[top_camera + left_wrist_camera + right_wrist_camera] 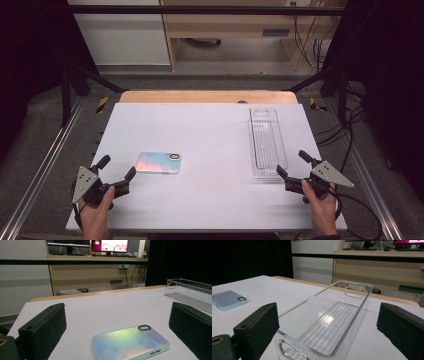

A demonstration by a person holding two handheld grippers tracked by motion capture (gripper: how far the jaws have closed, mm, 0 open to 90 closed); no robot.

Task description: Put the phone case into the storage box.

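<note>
One clear plastic tray [267, 145] stands on the white surface [210, 140] near its right edge, long and narrow, running from the far edge toward the near one. The tray is empty; only its ribbed floor shows through the walls. One phone [158, 162] lies flat, back side up, in the near left part of the surface, well apart from the tray. There are two tongs. The left tongs [116, 170] are at the near left corner, wide open, with the phone just in front of them and not touched. The right tongs [293, 165] are at the near right corner, also wide open, just beside the near end of the tray and holding nothing.
</note>
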